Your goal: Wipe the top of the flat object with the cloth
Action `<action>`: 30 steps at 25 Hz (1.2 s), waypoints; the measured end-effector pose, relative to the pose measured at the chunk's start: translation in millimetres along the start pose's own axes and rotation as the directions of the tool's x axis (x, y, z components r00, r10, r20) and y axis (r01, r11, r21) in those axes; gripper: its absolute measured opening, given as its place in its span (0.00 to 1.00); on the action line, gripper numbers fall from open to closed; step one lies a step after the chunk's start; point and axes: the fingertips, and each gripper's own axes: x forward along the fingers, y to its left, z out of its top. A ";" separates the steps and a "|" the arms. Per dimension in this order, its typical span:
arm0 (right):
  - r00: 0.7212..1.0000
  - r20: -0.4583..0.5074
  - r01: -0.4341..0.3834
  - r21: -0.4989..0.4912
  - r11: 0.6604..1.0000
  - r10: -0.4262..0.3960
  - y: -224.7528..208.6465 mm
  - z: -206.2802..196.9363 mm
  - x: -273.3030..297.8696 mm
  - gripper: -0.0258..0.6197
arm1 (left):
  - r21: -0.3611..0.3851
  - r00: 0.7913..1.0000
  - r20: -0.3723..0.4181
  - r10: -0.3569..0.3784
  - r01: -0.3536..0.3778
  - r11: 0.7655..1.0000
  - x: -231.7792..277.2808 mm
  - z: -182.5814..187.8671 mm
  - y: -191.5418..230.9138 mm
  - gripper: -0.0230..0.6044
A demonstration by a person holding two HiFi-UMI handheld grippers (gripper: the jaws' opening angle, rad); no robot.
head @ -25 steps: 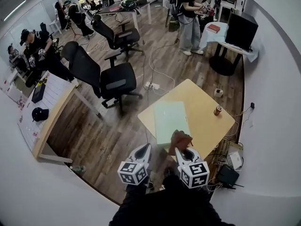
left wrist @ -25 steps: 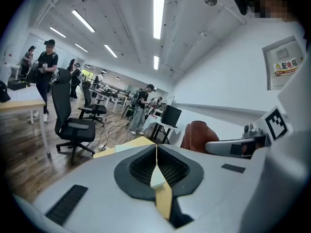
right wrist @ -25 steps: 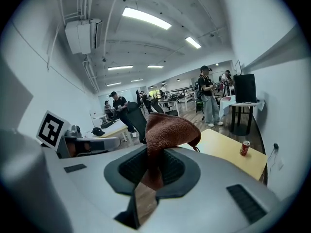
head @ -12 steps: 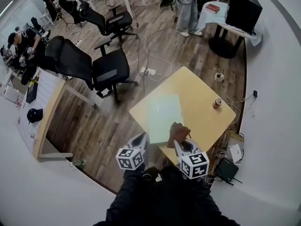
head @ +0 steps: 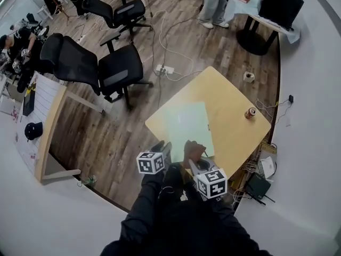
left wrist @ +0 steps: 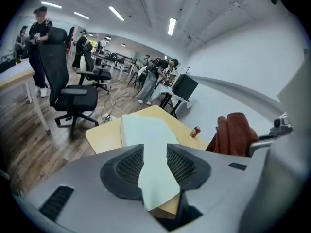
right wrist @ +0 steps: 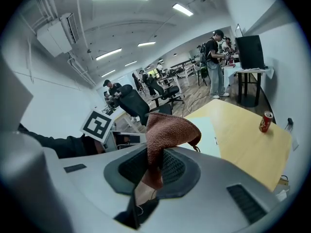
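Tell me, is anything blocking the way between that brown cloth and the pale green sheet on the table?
Nothing visible. The right gripper pinches the cloth at the near edge of the sheet, whose top is bare; the can stands aside.

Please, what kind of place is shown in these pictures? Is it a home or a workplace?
Most likely a workplace: a shared office or lab room. Black swivel chairs, a power strip lying on the wood floor, and a large black monitor all point to that.
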 end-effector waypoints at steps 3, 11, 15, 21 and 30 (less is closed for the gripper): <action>0.999 -0.047 -0.002 0.009 1.000 0.002 0.0 -10.4 28.8 0.14 | -0.033 0.997 -0.078 -0.011 0.009 0.999 31.4 -13.4 25.7 0.27; 0.982 -0.177 -0.057 0.068 0.996 0.069 -0.8 -39.6 109.5 0.14 | -0.106 0.983 -0.176 -0.060 0.041 0.993 94.3 -15.3 70.6 0.31; 0.960 -0.250 -0.108 0.084 0.991 0.126 4.3 -59.0 139.1 0.14 | -0.094 0.965 -0.247 -0.090 0.068 0.993 109.8 -20.3 76.3 0.31; 0.925 -0.348 -0.129 0.088 0.988 0.152 -7.7 -87.0 164.5 0.14 | -0.111 0.946 -0.298 -0.129 0.100 0.989 119.3 -28.4 79.9 0.27; 0.907 -0.406 -0.095 0.055 0.994 0.109 -49.3 -99.1 164.9 0.14 | -0.093 0.929 -0.353 -0.115 0.088 0.992 122.1 -27.8 82.5 0.27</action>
